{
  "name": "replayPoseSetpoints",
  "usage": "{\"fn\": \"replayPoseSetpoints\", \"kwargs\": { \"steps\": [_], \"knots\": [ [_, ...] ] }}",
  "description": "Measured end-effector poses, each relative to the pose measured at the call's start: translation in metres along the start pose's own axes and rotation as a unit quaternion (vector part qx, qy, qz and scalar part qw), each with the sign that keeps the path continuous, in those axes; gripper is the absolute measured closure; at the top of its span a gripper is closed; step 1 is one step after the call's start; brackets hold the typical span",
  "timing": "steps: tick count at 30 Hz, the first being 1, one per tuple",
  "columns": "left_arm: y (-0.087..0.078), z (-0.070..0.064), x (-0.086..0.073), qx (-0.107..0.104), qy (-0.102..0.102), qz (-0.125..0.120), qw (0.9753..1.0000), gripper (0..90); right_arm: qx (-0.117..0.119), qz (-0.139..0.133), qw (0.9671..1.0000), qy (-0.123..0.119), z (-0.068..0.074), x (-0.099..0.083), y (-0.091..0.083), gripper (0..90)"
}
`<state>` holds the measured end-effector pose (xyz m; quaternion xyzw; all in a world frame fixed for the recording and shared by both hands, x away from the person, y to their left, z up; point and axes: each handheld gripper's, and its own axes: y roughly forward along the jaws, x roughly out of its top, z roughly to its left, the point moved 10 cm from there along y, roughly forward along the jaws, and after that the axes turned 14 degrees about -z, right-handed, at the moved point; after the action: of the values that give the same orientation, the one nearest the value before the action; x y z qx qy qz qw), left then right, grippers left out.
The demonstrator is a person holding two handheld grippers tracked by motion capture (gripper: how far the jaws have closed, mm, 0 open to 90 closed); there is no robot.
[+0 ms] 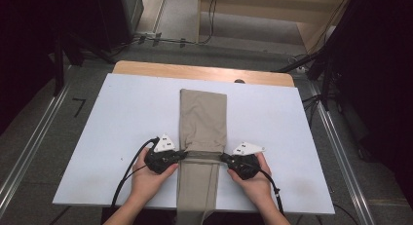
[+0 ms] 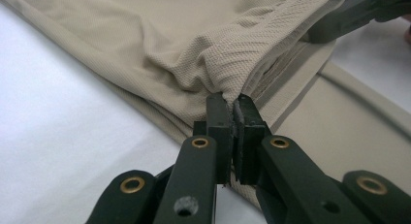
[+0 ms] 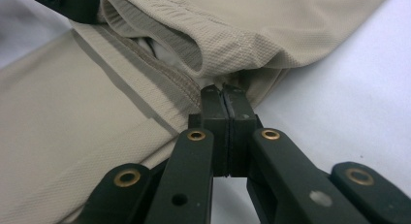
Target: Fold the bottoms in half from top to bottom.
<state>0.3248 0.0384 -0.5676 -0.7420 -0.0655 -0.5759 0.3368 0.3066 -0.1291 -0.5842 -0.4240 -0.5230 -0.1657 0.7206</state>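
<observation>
A long beige garment (image 1: pixel 202 132) lies folded lengthwise down the middle of the white table (image 1: pixel 126 118), its near end hanging over the front edge. My left gripper (image 1: pixel 181 156) is shut on the folded top layer's left corner, the beige cloth (image 2: pixel 194 44) bunching just beyond my left gripper (image 2: pixel 233 105). My right gripper (image 1: pixel 224 158) is shut on the right corner of the same fold. In the right gripper view the hemmed edge of the cloth (image 3: pixel 232 44) sits right at my right gripper (image 3: pixel 224 93). Both hands grip the tools from below.
The white sheet covers a wooden tabletop (image 1: pixel 195 71) whose far edge shows bare. Black stands (image 1: pixel 321 64) and cables (image 1: pixel 160 39) sit on the floor beyond the table. White surface lies open on both sides of the garment.
</observation>
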Motion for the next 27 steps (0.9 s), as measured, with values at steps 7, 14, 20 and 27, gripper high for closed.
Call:
{"fn": "replayPoseSetpoints", "kwargs": {
  "steps": [7, 14, 20, 27],
  "knots": [
    [-0.006, -0.002, 0.001, -0.006, -0.002, -0.008, 0.9999, 88.5, 0.013, -0.019, 0.9997, -0.006, 0.005, 0.005, -0.003, 87.9],
    [-0.019, -0.009, 0.002, -0.011, 0.001, -0.011, 0.9999, 88.4, 0.032, -0.029, 0.9991, -0.004, 0.016, 0.009, -0.013, 87.9],
    [-0.025, -0.019, 0.001, -0.019, 0.007, -0.007, 0.9998, 88.4, 0.039, -0.030, 0.9988, -0.007, 0.023, 0.008, -0.022, 87.8],
    [-0.037, -0.032, -0.005, -0.031, 0.000, -0.004, 0.9995, 88.4, 0.048, -0.036, 0.9982, -0.007, 0.034, 0.004, -0.032, 87.8]
  ]
}}
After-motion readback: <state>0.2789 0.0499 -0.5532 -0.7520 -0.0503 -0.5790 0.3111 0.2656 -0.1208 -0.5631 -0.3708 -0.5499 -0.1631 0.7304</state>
